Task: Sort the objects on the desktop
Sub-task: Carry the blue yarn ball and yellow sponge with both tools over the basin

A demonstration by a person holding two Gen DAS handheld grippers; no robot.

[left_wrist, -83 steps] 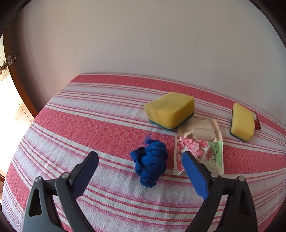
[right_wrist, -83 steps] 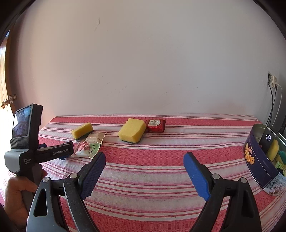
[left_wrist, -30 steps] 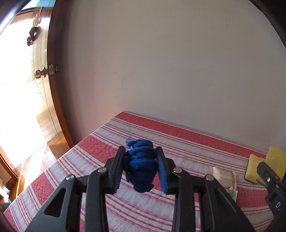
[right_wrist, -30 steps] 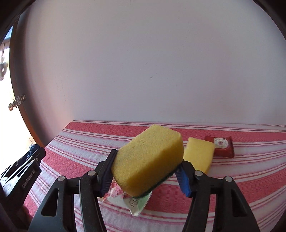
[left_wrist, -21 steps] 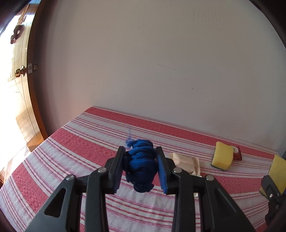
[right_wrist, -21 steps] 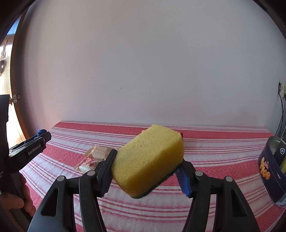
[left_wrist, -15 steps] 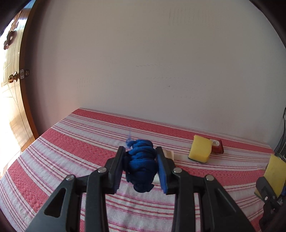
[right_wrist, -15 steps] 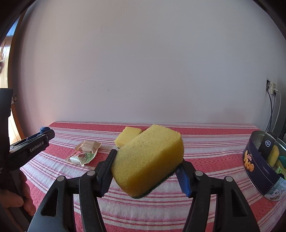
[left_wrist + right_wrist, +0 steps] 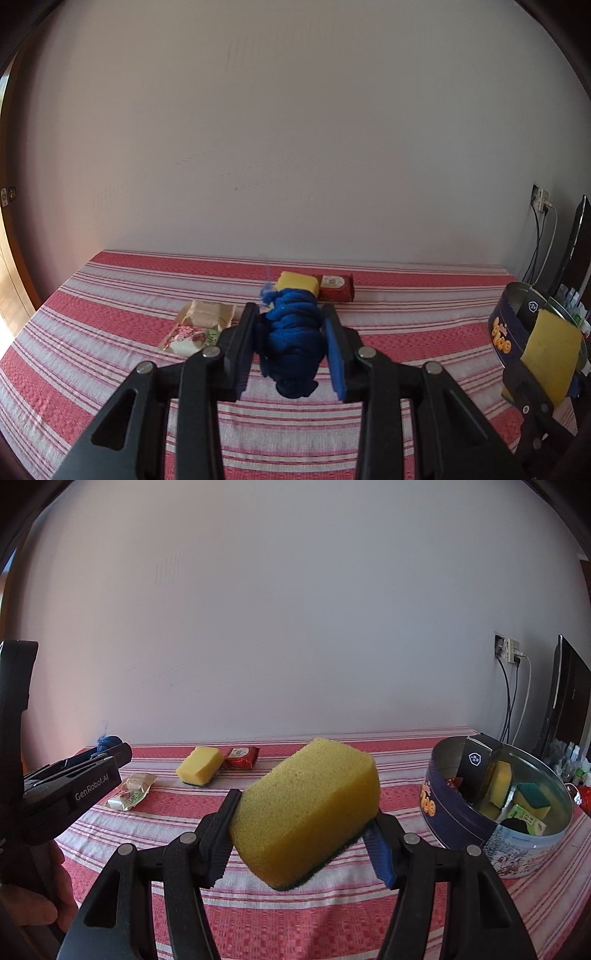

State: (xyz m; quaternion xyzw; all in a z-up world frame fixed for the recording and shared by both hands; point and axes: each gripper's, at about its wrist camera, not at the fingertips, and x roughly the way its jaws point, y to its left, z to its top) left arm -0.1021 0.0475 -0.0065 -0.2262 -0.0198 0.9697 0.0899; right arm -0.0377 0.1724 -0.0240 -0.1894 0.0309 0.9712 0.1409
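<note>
Both tongs, once empty, lifted blue cloth [image 9: 291,339], sponge [image 9: 306,812]; swung toward tin [image 9: 458,812].

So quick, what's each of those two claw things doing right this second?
Left gripper: closed on a bunched blue cloth, held above the striped tablecloth.
Right gripper: closed on a yellow sponge with a green underside.

We see open striped table [image 9: 295,923] ahead of the round tin [image 9: 461,812]; its open top is partly filled with sponges. A second sponge [image 9: 199,762], red packet [image 9: 242,757] and wrappers [image 9: 129,794] block far-left.
</note>
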